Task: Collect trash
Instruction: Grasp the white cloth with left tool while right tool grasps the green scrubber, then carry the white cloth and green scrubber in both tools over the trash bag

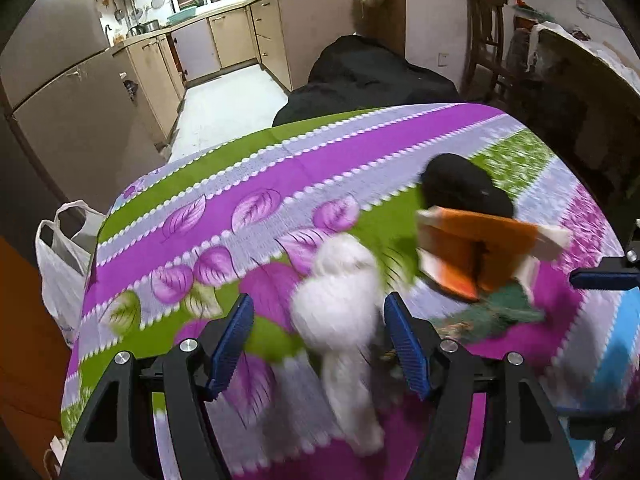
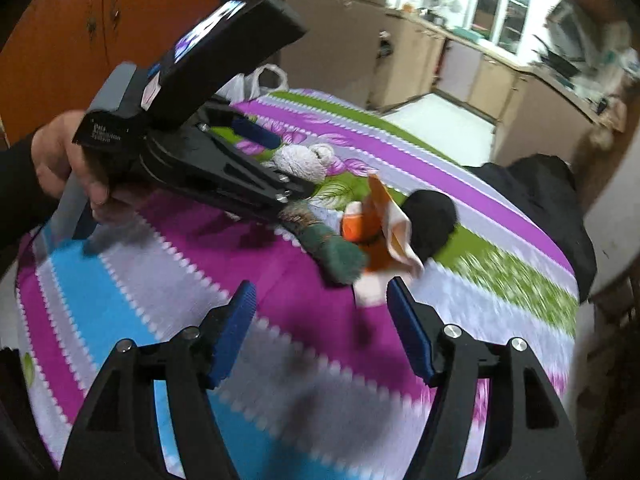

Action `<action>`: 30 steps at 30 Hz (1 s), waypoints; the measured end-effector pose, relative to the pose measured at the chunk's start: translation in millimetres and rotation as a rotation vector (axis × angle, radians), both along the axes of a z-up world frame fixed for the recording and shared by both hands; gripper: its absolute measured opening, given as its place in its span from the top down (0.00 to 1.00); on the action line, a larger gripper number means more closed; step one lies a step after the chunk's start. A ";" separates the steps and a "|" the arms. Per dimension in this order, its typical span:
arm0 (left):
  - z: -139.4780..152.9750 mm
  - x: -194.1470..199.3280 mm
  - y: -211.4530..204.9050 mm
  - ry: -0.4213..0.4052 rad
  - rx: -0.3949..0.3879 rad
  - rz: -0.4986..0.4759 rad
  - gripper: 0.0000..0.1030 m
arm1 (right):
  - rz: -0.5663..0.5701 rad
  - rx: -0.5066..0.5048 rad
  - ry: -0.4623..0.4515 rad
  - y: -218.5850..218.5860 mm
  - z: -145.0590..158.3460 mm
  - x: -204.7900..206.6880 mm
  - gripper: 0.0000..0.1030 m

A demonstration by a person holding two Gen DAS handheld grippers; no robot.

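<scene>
Loosely wadded white trash (image 1: pixel 340 300) (blurred)

On the left gripper (image 2: pixel 276 160) you hold, small white lettering on the black rear housing is too blurred to read reliably.

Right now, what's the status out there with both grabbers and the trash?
Left gripper open, fingers straddling white crumpled cloth wad, not closed. Right gripper open, empty, short of green fuzzy wad. Orange-and-white wrapper and black round lump lie beyond.

Trash cluster (image 2: pixel 360 220) on tablecloth (image 2: pixel 160 280) — bag (image 1: pixel 60 264) beside table.
</scene>
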State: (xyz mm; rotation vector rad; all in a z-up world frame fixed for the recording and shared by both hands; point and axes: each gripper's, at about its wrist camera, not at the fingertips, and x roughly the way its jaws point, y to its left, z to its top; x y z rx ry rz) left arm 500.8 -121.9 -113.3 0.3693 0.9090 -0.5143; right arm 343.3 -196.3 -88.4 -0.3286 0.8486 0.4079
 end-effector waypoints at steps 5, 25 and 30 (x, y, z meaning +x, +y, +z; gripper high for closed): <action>-10.4 19.7 3.5 0.037 -0.033 -0.031 0.33 | 0.066 -0.027 0.018 10.1 -8.7 24.5 0.38; 15.1 -75.6 40.8 -0.020 -0.092 -0.112 0.68 | -0.148 0.229 0.150 -10.6 3.1 -77.5 0.84; 42.3 -140.2 32.1 -0.047 -0.096 -0.179 0.68 | -0.334 0.320 0.194 -44.5 19.5 -140.9 0.84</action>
